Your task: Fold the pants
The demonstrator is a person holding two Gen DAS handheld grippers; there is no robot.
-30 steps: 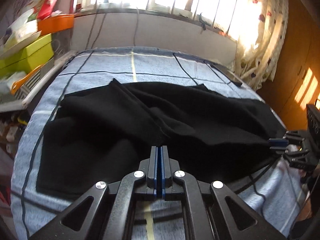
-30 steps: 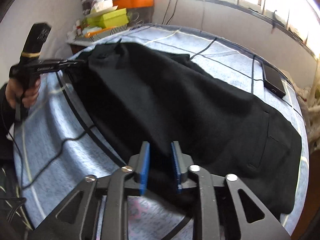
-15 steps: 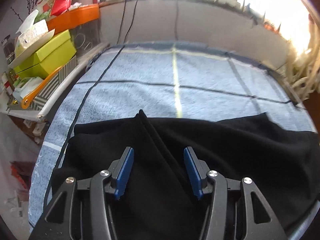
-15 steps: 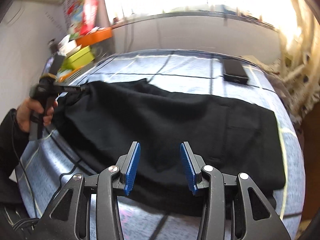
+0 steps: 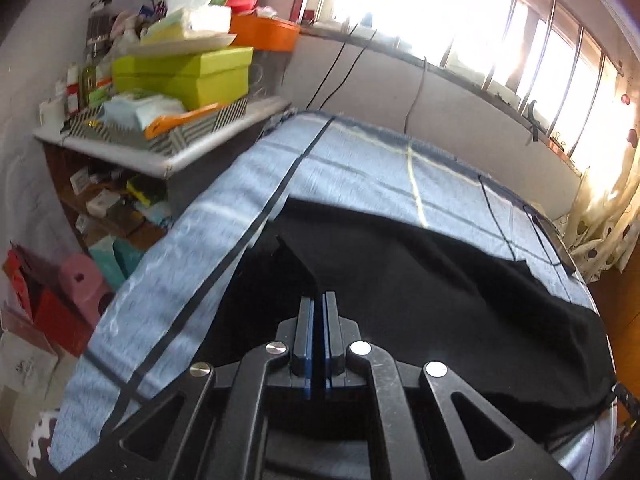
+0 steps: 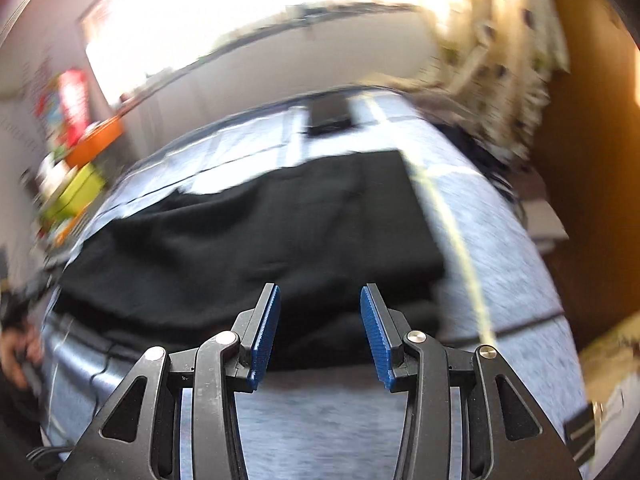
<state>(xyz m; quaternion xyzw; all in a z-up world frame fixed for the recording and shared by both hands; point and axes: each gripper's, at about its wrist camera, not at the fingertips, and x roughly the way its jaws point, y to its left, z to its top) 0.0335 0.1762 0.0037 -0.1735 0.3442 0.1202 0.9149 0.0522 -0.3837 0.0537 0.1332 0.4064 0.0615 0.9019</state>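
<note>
Black pants [image 5: 420, 280] lie spread across a blue-grey checked cloth [image 5: 192, 264] on the table. In the left wrist view my left gripper [image 5: 319, 300] is shut, its blue pads pinching a raised fold of the pants near their left end. In the blurred right wrist view the pants [image 6: 260, 232] lie folded lengthwise. My right gripper [image 6: 320, 304] is open and empty, held just above the near edge of the pants.
A cluttered shelf [image 5: 160, 136] with green boxes and an orange tray stands left of the table. A dark phone [image 6: 330, 114] lies at the far side of the cloth. Curtains [image 5: 600, 216] hang at the right. The left hand [image 6: 16, 352] shows at the edge.
My left gripper has shut on a fold of the pants after being open half a second ago. My right gripper has opened wider and swung right along the pants.
</note>
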